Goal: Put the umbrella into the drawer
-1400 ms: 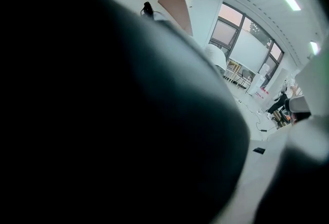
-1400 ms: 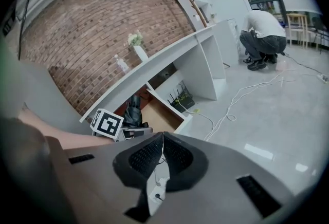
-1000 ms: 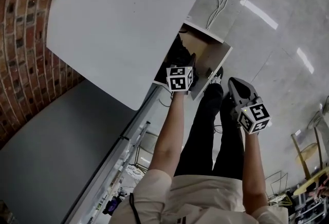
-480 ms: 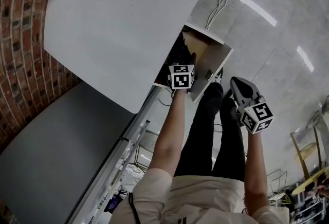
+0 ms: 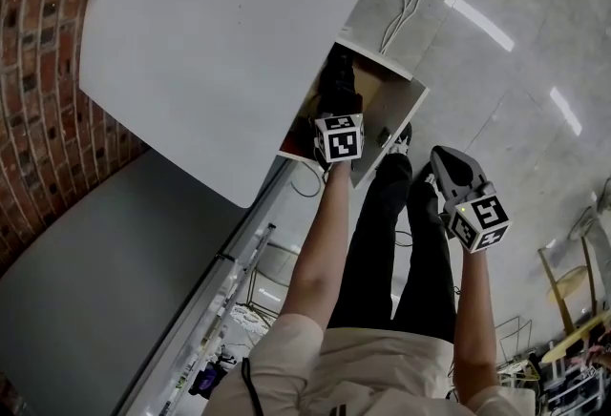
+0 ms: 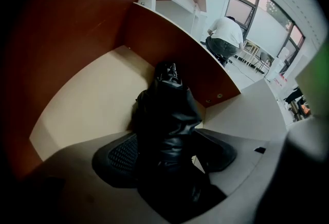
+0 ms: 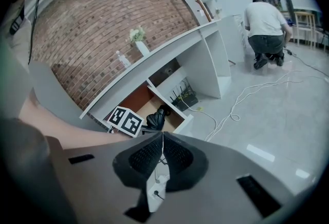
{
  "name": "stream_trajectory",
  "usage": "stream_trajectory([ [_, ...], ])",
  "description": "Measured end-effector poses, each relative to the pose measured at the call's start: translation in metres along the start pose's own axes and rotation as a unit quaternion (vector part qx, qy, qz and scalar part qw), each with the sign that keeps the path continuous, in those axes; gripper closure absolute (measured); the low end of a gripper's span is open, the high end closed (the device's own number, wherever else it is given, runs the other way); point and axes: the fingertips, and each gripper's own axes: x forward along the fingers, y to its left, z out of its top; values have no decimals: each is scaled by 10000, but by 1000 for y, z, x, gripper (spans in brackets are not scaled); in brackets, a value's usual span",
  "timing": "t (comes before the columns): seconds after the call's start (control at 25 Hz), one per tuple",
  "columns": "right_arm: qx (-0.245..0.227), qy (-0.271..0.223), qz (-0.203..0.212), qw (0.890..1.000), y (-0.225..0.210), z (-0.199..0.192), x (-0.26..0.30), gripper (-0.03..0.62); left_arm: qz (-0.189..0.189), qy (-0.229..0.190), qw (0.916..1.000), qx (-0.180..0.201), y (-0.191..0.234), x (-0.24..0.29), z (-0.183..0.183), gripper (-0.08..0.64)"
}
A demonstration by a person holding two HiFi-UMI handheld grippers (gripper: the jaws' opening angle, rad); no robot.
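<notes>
Your left gripper (image 6: 167, 153): jaws just opening wide, black umbrella (image 6: 167, 110) between them, inside drawer (image 6: 87, 99), by right wall; bare floor on left. Your right gripper (image 7: 160, 151): jaws together, empty.

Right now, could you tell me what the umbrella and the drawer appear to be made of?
The umbrella: probably synthetic fabric, black, slightly glossy, crumpled folds catching light. The drawer: likely laminated board, pale matte floor, reddish-brown smooth walls.
</notes>
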Motion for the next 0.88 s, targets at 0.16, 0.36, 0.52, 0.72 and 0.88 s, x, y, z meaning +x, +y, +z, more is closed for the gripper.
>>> stream_trajectory([
  [0.16, 119, -46, -61, 9999, -3, -6, -6, 525, 76, -55, 10000, -8, -1, -4, 1, 256],
  [0.36, 114, -169, 30, 9998, 3, -6, -5, 525, 31, -132, 9999, 96, -3, -11, 5, 256],
  [0.52, 69, -213, 206, 9995, 13, -9, -6, 525, 15, -246, 9997, 19, -9, -24, 3, 256],
  [0.72, -122, -252, 358, 9990, 21, -12, -17, 525, 84, -633, 9978, -158, -14, -53, 4, 256],
  [0.88, -300, -271, 482, 9980, 27, -19, -33, 525, 343, -1159, 9919, -400, -8, -102, 9, 256],
])
